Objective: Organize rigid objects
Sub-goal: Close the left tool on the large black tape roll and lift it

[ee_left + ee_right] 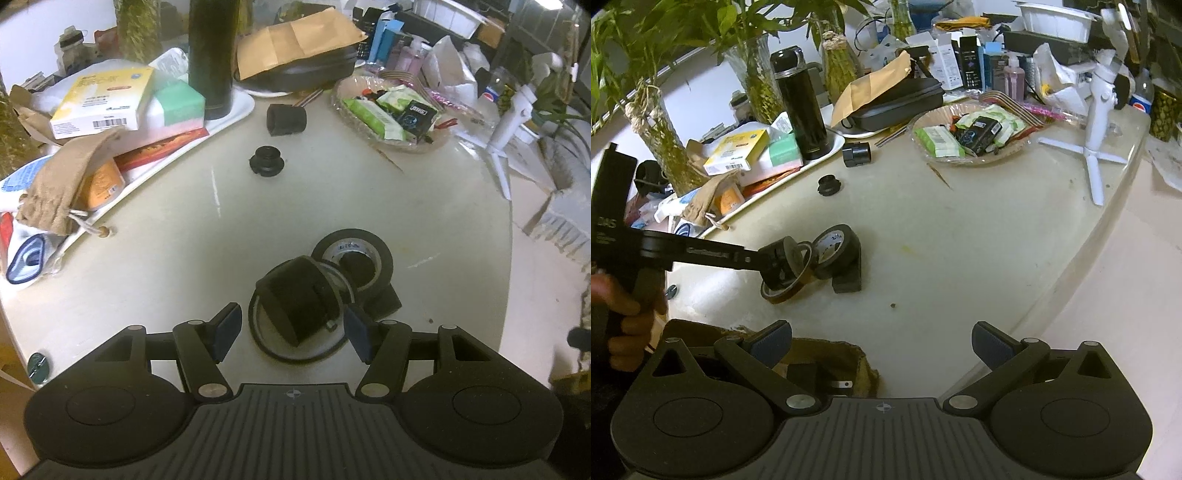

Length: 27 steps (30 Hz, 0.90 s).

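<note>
1. Your left gripper (291, 328) has its fingers spread either side of a black cylinder (301, 301); neither pad clearly touches it. The cylinder rests tilted on a thin amber tape ring (266, 350) lying flat on the cream table (166, 266).
2. At 1 o'clock of the cylinder, touching it, a black tape roll (354, 262) leans on a small black block (386, 304).
3. Further up at 12 o'clock sit a black lens cap (266, 161) and a black tube part (287, 119), well apart from your fingers.
4. At 10 o'clock, a white tray (236, 110) holds boxes, a brown pouch (62, 181) and a black flask (212, 55); at 2 o'clock, a glass dish (436, 142) of packets and a white tripod (506, 129).
5. Bare tabletop lies between the tapes and the lens cap; the table edge curves down at 3 o'clock.
6. Your right gripper (882, 349) hangs wide apart, holding nothing, above the near table edge and a brown bag (846, 354).
</note>
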Each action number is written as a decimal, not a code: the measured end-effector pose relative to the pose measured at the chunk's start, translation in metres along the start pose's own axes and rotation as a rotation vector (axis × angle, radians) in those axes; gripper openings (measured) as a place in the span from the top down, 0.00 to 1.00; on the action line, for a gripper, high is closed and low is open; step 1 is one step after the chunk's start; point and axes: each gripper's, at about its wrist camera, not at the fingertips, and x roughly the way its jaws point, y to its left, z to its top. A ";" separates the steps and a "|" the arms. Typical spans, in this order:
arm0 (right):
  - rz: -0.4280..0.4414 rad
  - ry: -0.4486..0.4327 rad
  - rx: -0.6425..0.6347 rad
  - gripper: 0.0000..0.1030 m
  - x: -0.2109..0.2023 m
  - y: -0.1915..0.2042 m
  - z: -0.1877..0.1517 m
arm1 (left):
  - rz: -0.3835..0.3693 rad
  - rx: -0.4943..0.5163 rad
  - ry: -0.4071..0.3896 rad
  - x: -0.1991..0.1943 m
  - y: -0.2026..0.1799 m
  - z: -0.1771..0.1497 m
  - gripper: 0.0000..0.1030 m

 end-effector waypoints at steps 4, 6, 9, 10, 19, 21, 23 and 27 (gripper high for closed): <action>0.009 0.006 0.012 0.00 0.001 -0.003 -0.001 | 0.023 -0.016 0.005 0.010 -0.003 0.004 0.33; 0.016 0.005 0.017 0.00 0.001 -0.004 0.000 | 0.017 -0.030 0.013 0.015 -0.004 0.007 0.33; 0.022 0.009 0.025 0.00 0.003 -0.006 -0.001 | 0.021 -0.041 0.022 0.021 -0.007 0.010 0.33; 0.023 0.009 0.030 0.00 0.003 -0.006 -0.001 | 0.035 -0.044 0.021 0.024 -0.009 0.011 0.33; 0.030 0.011 0.048 0.00 0.003 -0.010 -0.001 | 0.139 -0.056 0.057 0.044 -0.012 0.016 0.35; 0.030 0.011 0.049 0.00 0.003 -0.010 -0.001 | 0.130 -0.060 0.063 0.045 -0.012 0.016 0.42; 0.031 0.011 0.053 0.00 0.003 -0.011 -0.001 | 0.107 -0.071 0.077 0.046 -0.011 0.015 0.53; 0.031 0.011 0.054 0.00 0.003 -0.012 -0.001 | 0.109 -0.057 0.087 0.046 -0.010 0.014 0.61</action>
